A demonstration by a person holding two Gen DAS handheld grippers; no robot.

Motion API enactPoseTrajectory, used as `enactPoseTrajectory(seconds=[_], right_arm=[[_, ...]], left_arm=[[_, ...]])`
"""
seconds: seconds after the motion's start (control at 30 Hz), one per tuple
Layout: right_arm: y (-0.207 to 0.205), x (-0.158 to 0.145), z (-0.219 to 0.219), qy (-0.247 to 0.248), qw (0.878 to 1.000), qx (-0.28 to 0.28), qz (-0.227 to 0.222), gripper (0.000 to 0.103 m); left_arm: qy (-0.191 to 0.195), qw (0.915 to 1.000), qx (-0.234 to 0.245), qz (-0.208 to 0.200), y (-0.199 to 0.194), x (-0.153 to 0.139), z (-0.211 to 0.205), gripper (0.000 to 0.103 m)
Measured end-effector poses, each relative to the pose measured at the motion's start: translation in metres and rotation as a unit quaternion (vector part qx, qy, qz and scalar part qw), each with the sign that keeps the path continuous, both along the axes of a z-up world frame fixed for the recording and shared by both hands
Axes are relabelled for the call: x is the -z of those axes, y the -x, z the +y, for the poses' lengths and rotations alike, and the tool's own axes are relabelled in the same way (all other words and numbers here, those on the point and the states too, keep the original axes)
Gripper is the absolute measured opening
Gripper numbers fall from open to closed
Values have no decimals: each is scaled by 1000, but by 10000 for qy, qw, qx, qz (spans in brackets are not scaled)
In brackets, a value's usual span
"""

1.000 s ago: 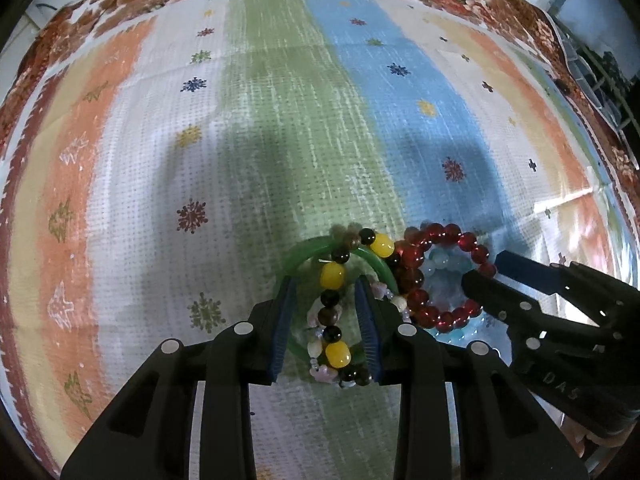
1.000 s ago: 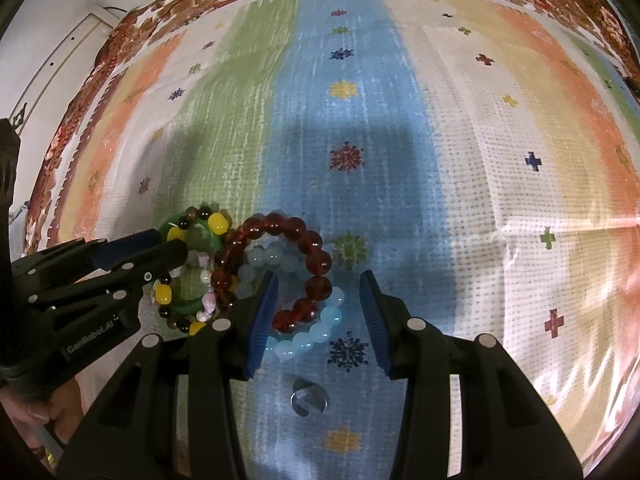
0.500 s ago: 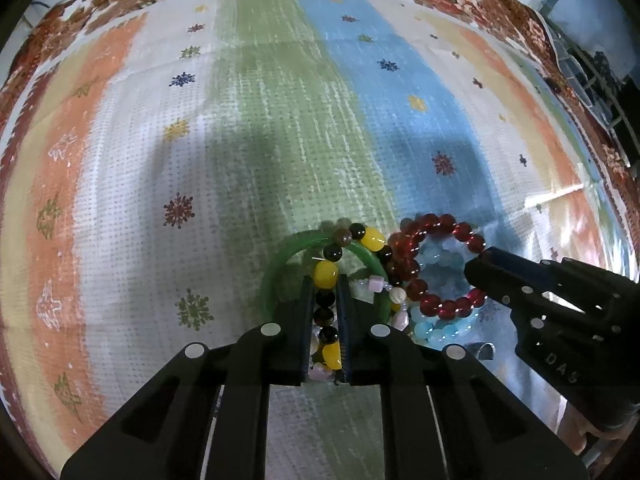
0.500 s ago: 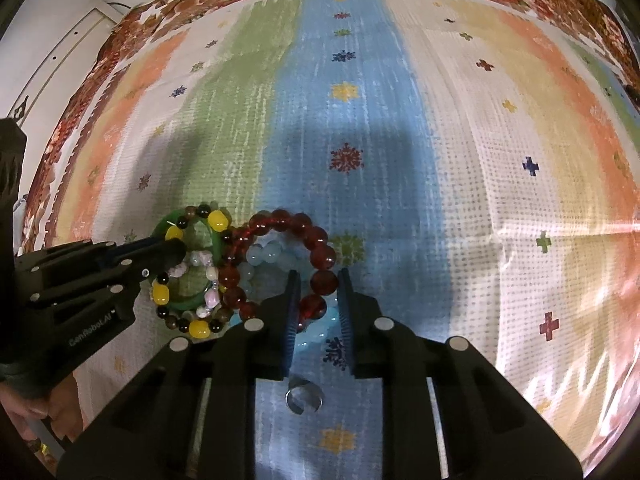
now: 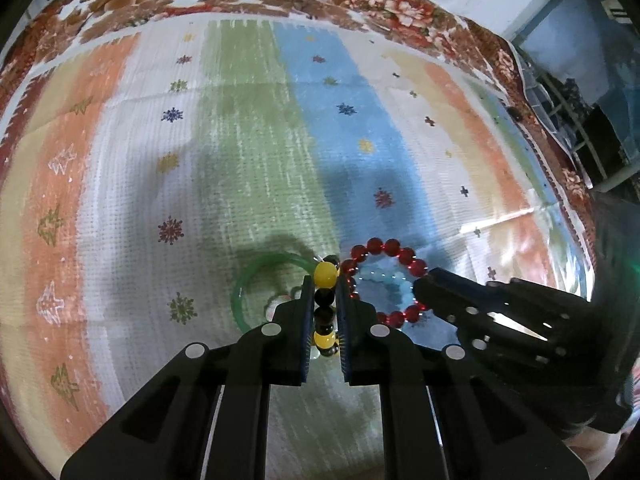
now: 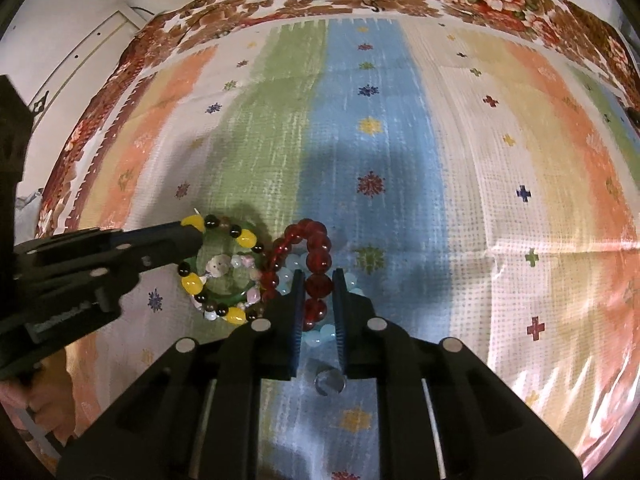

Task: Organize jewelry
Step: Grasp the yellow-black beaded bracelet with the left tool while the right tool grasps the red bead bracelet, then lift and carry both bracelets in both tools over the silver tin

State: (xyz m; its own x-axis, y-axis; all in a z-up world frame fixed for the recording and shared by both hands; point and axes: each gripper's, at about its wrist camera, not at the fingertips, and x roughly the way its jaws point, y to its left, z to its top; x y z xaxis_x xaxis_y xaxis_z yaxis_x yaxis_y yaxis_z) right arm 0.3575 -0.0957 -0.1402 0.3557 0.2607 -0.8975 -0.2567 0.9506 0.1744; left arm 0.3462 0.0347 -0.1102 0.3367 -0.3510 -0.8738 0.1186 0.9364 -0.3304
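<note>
I have my left gripper [image 5: 325, 300] clamped on the yellow-and-dark bead bracelet [image 5: 325, 307]; its jaws are narrow, with a yellow bead, two dark beads and another yellow bead lined up between the blue pads. In the right wrist view the same bracelet [image 6: 218, 270] shows as a full loop, lying over the green bangle [image 6: 224, 298] with a string of small pale pink and white beads [image 6: 240, 264] inside it. From the left wrist view the bangle [image 5: 256, 276] lies flat on the striped cloth [image 5: 248, 152], just left of my left fingers.

My right gripper [image 6: 318, 300] is closed on the red bead bracelet [image 6: 316, 268]; the jaws are narrow and pinch one large red bead, with the rest of the loop rising ahead of the fingertips. In the left wrist view the red bracelet [image 5: 384, 276] is an open ring just right of my left gripper, with the right gripper [image 5: 424, 284] at its right side. A pale blue bead bracelet [image 6: 352, 280] lies under and around the red one, touching it. A small silver ring [image 6: 329, 382] sits on the blue stripe close under my right gripper.

All the jewelry is bunched together near the cloth's near edge, on the green and blue stripes
</note>
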Motion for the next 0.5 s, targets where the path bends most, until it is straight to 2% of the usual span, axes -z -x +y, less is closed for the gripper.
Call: enactPoseTrajectory(seconds=[0.5], right_arm=[[24,-34,11,-23,9991,-243,-347,15]], left_arm=[[302,9989,136,-345,23,-38,-3,10]])
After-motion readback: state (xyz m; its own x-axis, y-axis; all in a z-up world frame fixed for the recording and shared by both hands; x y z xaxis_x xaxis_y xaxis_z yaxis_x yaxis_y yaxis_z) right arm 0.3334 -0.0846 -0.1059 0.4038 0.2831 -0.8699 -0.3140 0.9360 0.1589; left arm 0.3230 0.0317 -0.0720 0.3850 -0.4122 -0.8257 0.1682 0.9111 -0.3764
